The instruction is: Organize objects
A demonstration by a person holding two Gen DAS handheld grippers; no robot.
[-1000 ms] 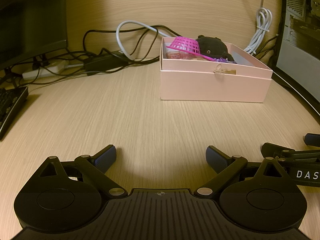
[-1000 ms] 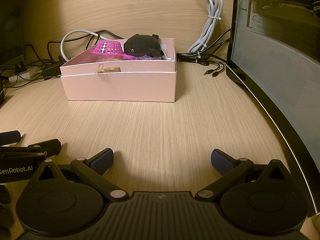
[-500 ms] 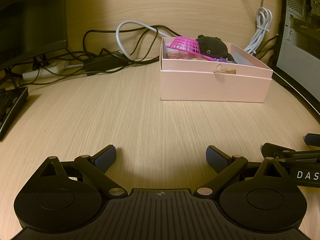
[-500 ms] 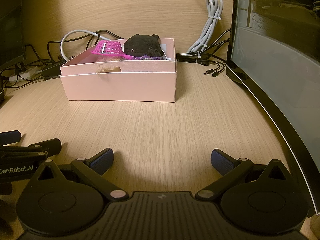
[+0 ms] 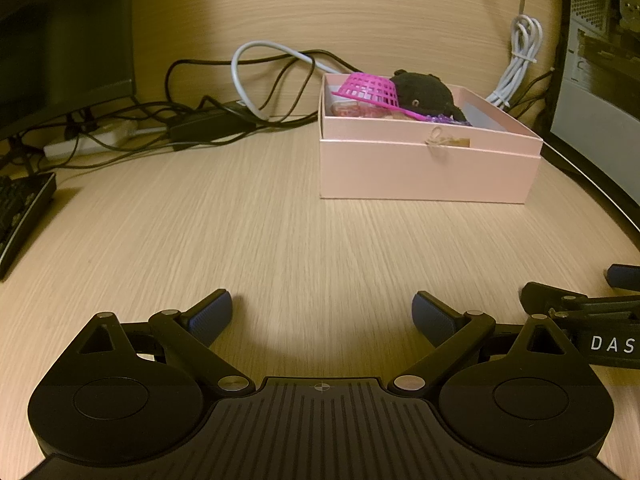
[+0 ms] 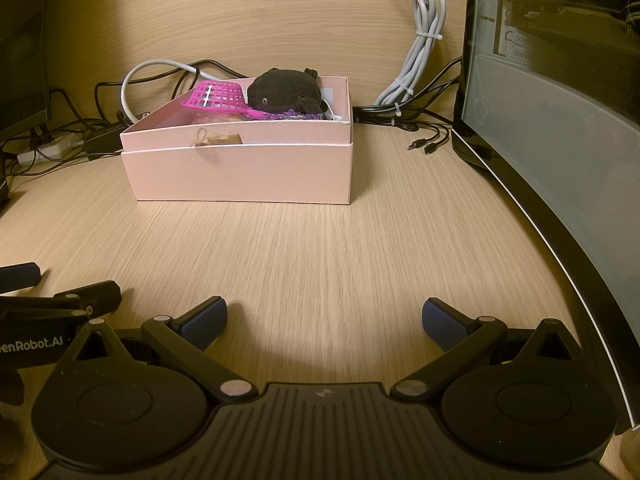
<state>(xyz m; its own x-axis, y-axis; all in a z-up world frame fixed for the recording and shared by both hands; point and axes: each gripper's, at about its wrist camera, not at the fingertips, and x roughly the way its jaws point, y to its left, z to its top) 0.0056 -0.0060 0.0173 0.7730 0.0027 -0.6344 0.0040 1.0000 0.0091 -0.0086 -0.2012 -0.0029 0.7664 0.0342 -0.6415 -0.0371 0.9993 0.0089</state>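
Note:
A pink cardboard box [image 5: 424, 170] [image 6: 240, 174] stands on the wooden desk at the back. It holds a dark plush toy [image 5: 426, 90] [image 6: 286, 90], a pink plastic basket [image 5: 370, 89] [image 6: 218, 96], a purple item and some wrapped things. A small tag hangs on its front rim. My left gripper [image 5: 322, 312] is open and empty, low over the desk well in front of the box. My right gripper [image 6: 324, 318] is open and empty beside it, also well short of the box. Each gripper shows at the edge of the other's view.
A tangle of black and grey cables with a power strip [image 5: 92, 142] lies behind and left of the box. A keyboard [image 5: 20, 208] sits at the far left under a monitor [image 5: 60, 40]. A computer case with a glass side [image 6: 560, 120] stands at the right. A bundled grey cable [image 6: 424, 48] hangs on the back wall.

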